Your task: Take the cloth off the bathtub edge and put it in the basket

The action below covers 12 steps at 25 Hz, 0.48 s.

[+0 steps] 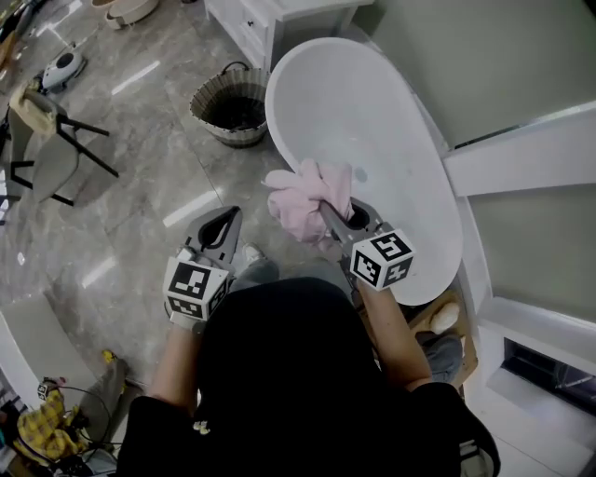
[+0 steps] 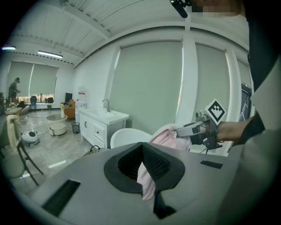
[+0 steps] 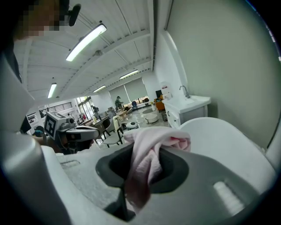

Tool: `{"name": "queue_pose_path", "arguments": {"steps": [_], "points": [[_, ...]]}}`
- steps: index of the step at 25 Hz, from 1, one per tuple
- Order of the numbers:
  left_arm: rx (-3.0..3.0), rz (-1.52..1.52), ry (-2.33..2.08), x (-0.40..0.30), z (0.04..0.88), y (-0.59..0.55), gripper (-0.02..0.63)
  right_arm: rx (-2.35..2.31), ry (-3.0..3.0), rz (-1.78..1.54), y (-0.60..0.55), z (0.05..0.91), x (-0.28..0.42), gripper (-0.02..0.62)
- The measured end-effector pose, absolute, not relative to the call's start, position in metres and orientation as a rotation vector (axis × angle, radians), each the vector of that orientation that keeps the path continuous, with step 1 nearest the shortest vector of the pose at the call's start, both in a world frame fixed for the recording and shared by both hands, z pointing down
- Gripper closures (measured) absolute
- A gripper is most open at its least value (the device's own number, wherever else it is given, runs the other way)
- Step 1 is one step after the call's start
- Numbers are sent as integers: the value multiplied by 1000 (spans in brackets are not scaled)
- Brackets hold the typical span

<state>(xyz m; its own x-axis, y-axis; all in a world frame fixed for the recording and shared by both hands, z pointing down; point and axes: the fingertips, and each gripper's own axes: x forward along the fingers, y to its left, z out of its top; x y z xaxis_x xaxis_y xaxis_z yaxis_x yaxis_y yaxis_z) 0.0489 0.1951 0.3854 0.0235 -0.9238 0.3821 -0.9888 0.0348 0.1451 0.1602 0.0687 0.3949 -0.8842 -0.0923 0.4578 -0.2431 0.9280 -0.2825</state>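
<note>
My right gripper (image 1: 328,212) is shut on the pink cloth (image 1: 303,200), which hangs bunched over the near rim of the white bathtub (image 1: 279,121). In the right gripper view the cloth (image 3: 151,149) drapes through the jaws (image 3: 147,162), with the tub (image 3: 219,140) behind. The woven basket (image 1: 231,107) stands on the floor left of the tub's far end. My left gripper (image 1: 231,216) hovers left of the cloth, apart from it, its tips together and nothing in it. In its own view (image 2: 142,151) the cloth (image 2: 167,137) and right gripper (image 2: 184,130) show to the right.
A white vanity cabinet (image 1: 270,23) stands behind the basket. A folding chair (image 1: 51,140) and a robot vacuum (image 1: 60,65) are on the marble floor at the left. A low wooden stand with slippers (image 1: 447,321) sits by the tub's near end.
</note>
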Motion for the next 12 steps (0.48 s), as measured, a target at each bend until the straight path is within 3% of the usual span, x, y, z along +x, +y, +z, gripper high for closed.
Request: {"name": "queue_pose_path", "arguments": {"steps": [12], "points": [[1739,127,-2142,-60,378,237,594,-28,-2652,411,100,384,8,502]]}}
